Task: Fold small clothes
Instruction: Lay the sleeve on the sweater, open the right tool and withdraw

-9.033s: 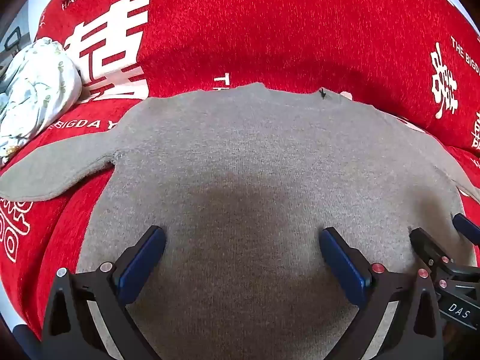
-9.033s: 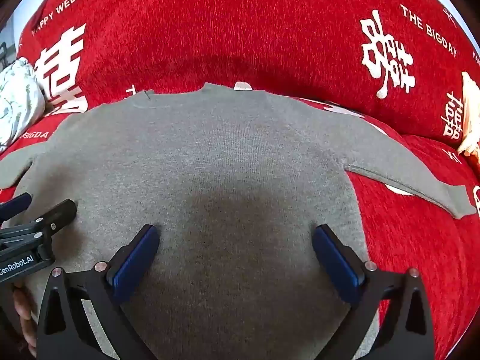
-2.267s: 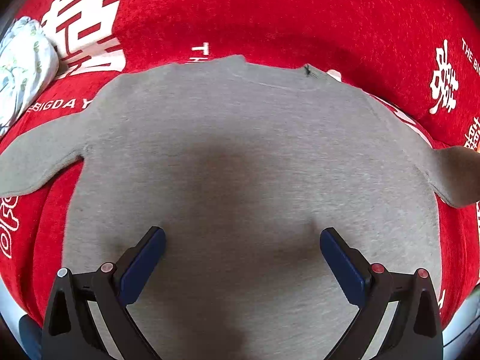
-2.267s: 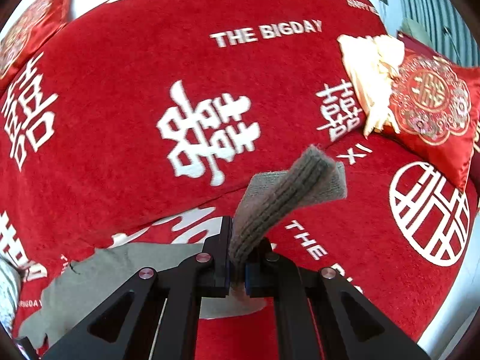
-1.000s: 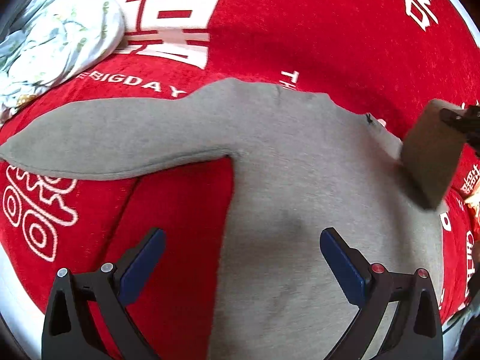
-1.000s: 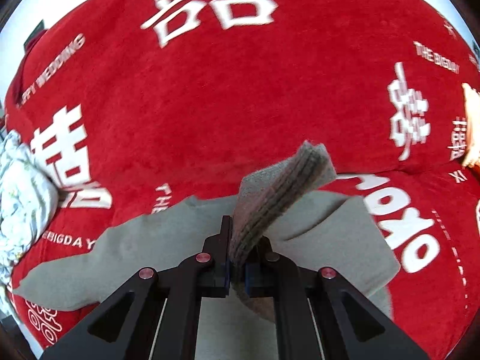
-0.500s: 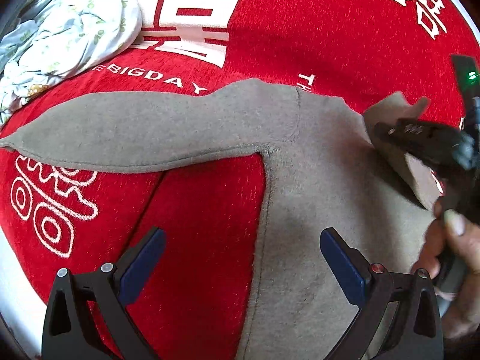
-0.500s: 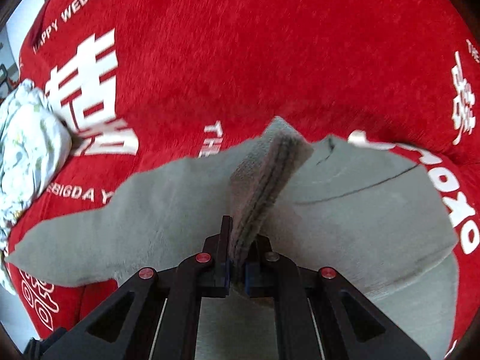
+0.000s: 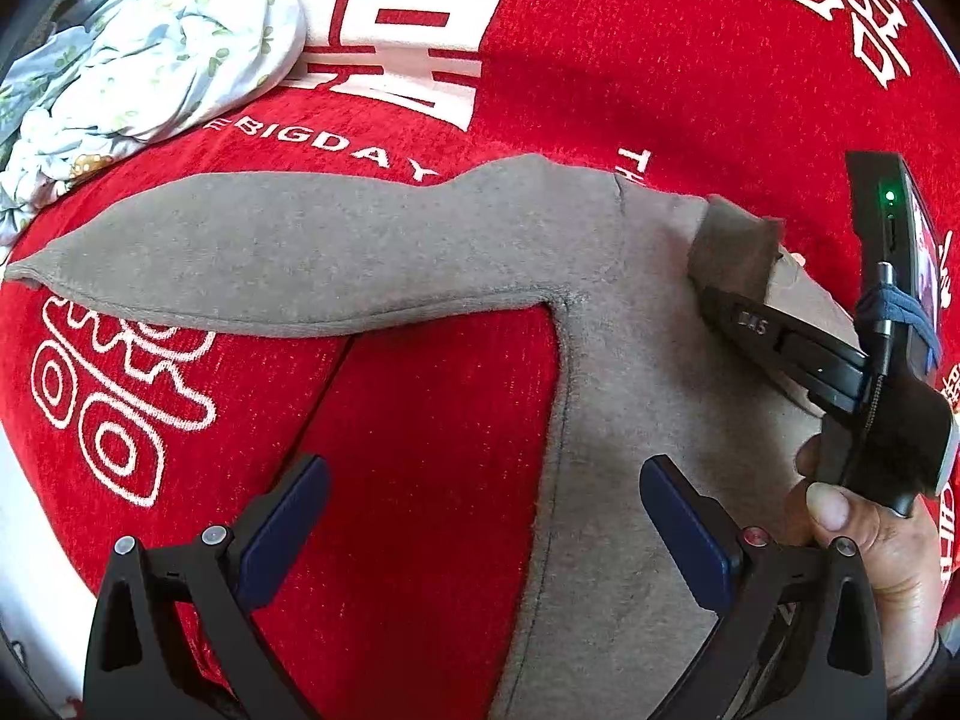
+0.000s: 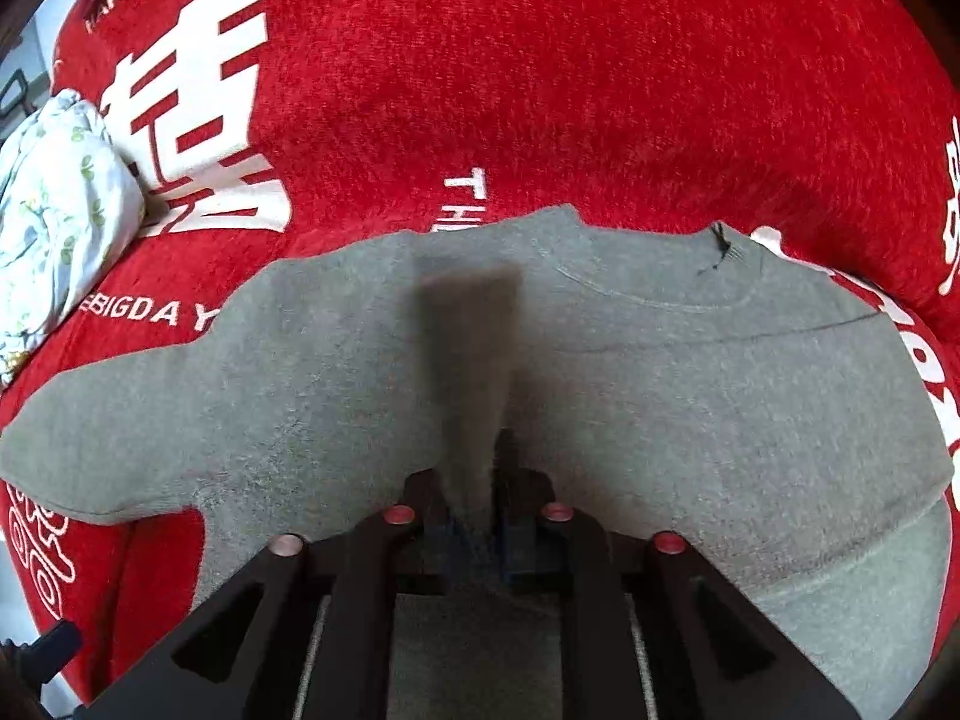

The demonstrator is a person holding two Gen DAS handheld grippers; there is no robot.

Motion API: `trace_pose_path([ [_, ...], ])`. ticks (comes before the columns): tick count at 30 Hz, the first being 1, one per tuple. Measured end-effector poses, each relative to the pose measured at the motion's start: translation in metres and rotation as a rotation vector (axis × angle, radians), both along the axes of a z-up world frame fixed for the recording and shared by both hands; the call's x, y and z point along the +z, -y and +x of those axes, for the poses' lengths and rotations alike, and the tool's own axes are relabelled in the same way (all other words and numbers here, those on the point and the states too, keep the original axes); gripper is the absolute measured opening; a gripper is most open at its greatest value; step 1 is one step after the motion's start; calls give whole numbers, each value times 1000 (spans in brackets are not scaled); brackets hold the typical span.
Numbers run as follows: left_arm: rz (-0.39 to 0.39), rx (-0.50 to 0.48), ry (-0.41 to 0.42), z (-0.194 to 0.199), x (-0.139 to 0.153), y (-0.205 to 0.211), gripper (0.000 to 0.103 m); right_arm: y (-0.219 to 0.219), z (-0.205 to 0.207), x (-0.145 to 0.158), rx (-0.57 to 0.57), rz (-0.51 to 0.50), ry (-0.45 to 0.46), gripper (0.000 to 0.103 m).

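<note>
- Left wrist view: the left tongs [image 9: 480, 516] hang released above the grey sweater [image 9: 624, 420], which lies flat on the red blanket [image 9: 600, 60]; one sleeve [image 9: 288, 258] stretches left. A hand [image 9: 864, 546] holds the right tongs [image 9: 720, 294] at the folded-over cuff [image 9: 729, 246].
- Right wrist view: the right tongs [image 10: 480, 534] are opening, the blurred cuff [image 10: 471, 336] apparently between them. A floral cloth [image 10: 54, 222] lies left.

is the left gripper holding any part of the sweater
No, the left gripper stands wide open above the grey sweater, nothing between its jaws.
</note>
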State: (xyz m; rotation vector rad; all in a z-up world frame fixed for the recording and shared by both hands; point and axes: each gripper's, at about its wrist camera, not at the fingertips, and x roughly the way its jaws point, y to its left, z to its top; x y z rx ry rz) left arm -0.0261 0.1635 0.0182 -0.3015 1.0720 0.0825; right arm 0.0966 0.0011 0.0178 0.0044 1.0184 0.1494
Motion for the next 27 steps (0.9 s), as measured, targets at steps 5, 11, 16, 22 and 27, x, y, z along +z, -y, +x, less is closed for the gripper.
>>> trace_pose_path([
  [5, -18, 29, 13, -1, 8, -4, 103, 1, -11, 21, 138, 155, 4, 55],
  [11, -15, 2, 15, 11, 19, 14, 103, 70, -25, 63, 73, 161, 134, 65],
  [16, 17, -134, 16, 38, 22, 74, 103, 175, -10, 41, -173, -8, 77, 65],
  [22, -4, -273, -15, 81, 7, 155, 103, 235, 5, -3, -274, 3, -34, 66],
  [27, 121, -279, -71, 118, -27, 192, 103, 231, 26, -9, -237, -38, -27, 79],
])
